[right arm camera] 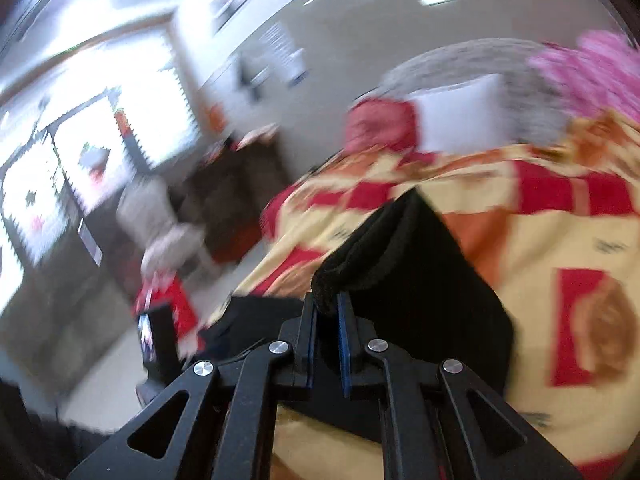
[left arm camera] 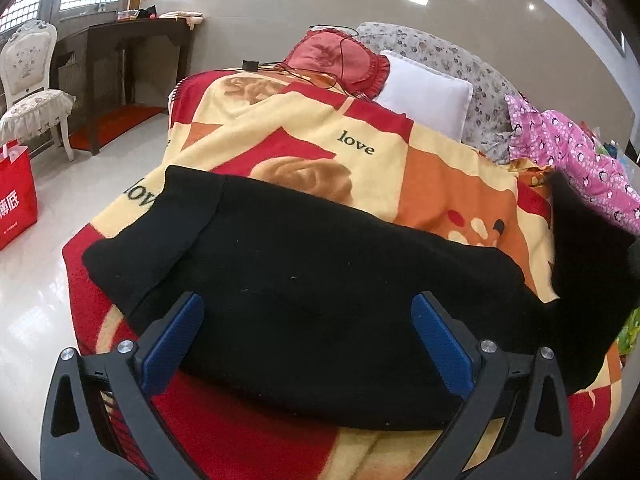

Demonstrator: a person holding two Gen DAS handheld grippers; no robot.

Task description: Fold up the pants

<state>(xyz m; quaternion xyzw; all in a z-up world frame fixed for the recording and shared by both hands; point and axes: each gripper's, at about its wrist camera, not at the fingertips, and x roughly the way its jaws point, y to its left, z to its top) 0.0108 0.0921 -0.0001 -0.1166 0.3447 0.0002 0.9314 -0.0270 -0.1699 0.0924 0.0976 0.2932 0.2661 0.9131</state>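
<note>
- Pants point(left arm camera: 320, 280): plain black.
- Blanket point(left arm camera: 400, 168): red, cream, orange blocks, roses, "love" lettering.
- Pillow point(left arm camera: 428, 92): white.
- Cushion point(left arm camera: 336, 60): red.
- Quilt point(left arm camera: 580, 152): pink, penguin print.
- Bag point(left arm camera: 16, 196): red.

Left gripper point(left arm camera: 306, 312) jaws wide; right gripper point(right arm camera: 327, 312) jaws clamped.

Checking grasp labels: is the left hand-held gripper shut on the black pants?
No, the left hand-held gripper is wide open, its blue pads apart over the black pants without pinching them.

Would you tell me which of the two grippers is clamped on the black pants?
The right gripper; its fingers pinch the black pants, while the left gripper gapes open.
</note>
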